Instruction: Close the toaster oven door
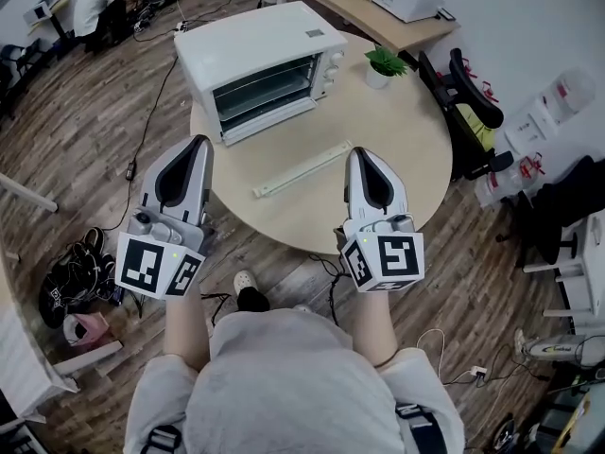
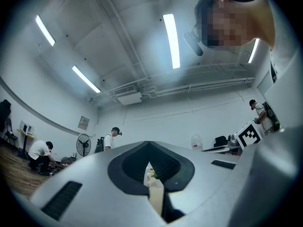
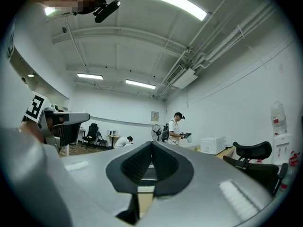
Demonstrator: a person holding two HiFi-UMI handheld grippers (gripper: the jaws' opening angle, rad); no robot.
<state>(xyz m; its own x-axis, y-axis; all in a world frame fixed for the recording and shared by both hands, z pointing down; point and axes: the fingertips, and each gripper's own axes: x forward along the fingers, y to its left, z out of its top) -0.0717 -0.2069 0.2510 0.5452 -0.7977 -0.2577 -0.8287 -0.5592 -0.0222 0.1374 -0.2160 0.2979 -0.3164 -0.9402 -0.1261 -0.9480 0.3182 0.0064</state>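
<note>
The white toaster oven (image 1: 269, 60) stands at the far side of the round wooden table (image 1: 397, 149). Its dark inside with a rack shows, and a white flap, apparently the door (image 1: 269, 124), lies lowered along its front bottom edge. My left gripper (image 1: 194, 151) (image 2: 149, 143) is held beside the table's near-left edge, jaws together with nothing in them. Over the table's near edge my right gripper (image 1: 364, 159) (image 3: 151, 143) is shut and empty as well. Both point toward the oven, well short of it.
A long pale strip (image 1: 302, 168) lies on the table between the grippers and the oven. A small potted plant (image 1: 383, 64) stands to the right of the oven. A black office chair (image 1: 473, 102) is at the table's right, shoes (image 1: 80, 272) lie on the floor at left.
</note>
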